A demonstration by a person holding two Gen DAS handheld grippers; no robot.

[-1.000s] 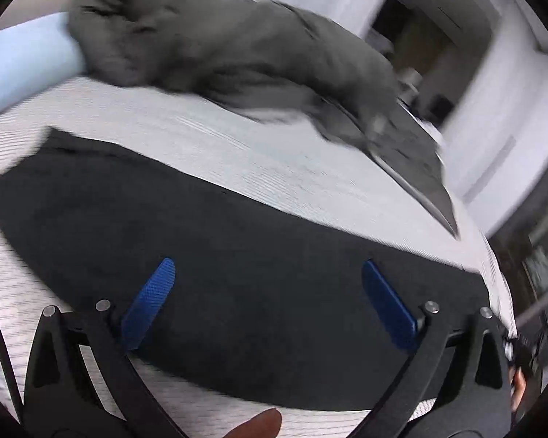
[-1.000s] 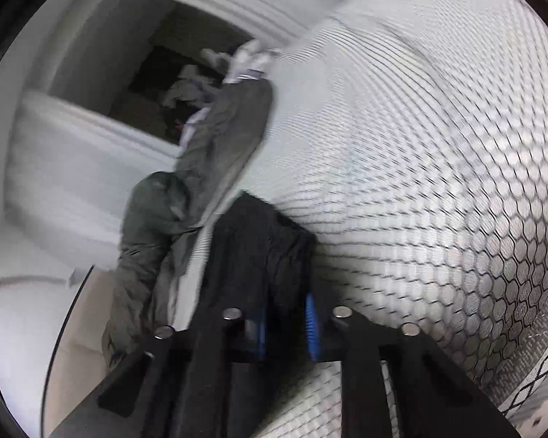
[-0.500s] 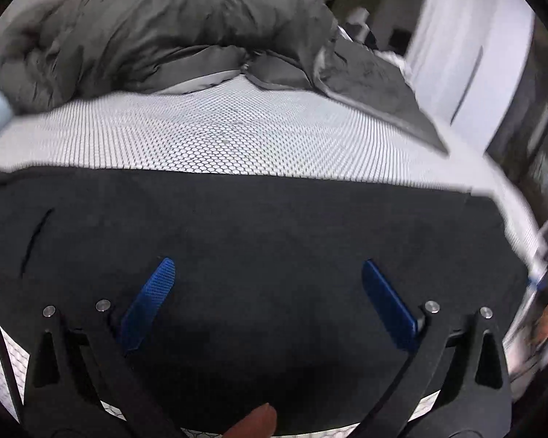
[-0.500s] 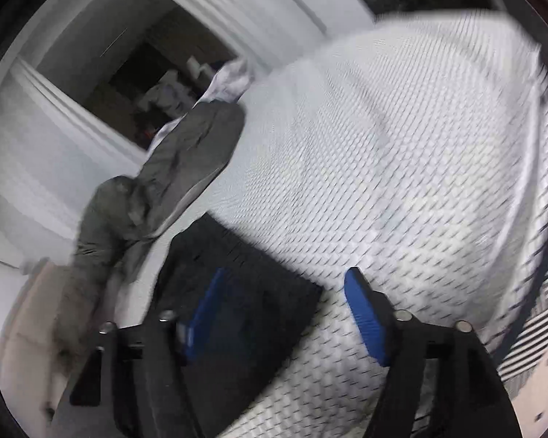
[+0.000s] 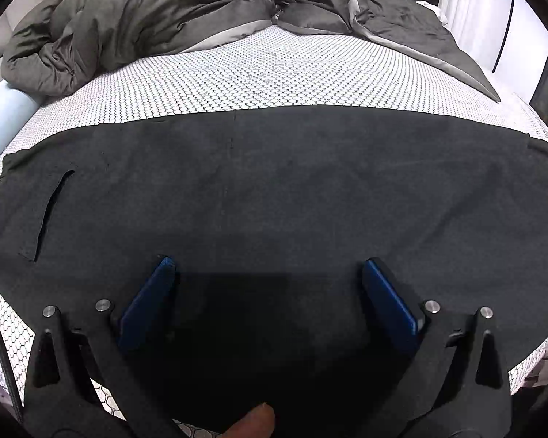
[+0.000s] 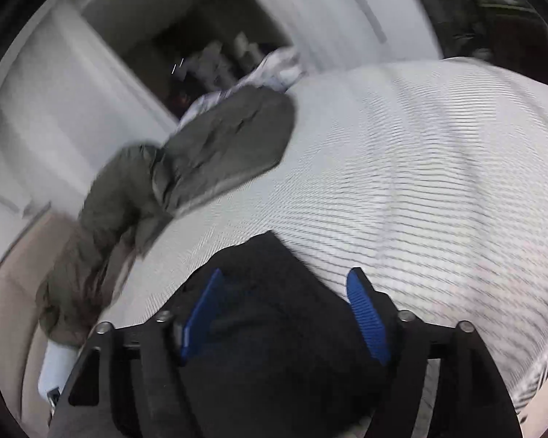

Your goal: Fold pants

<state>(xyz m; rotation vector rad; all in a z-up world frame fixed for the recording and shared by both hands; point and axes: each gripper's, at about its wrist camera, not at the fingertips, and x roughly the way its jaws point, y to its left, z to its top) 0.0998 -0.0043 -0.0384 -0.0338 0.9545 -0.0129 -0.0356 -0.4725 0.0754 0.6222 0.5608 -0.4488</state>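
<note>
Just let go: right gripper (image 6: 285, 314) jaws opened, pants (image 5: 274, 200) end lying loose at 6 o'clock; left gripper (image 5: 266, 292) wide open above trousers spread flat on bed (image 5: 274, 73), next fold due

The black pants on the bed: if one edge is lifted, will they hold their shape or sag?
Probably sag. The black pants lie flat and follow the bed closely, which suggests thin, limp cloth. Likely light too: no bulk shows at the edges. The weave looks matte, so they should slide little on the textured cover.
</note>
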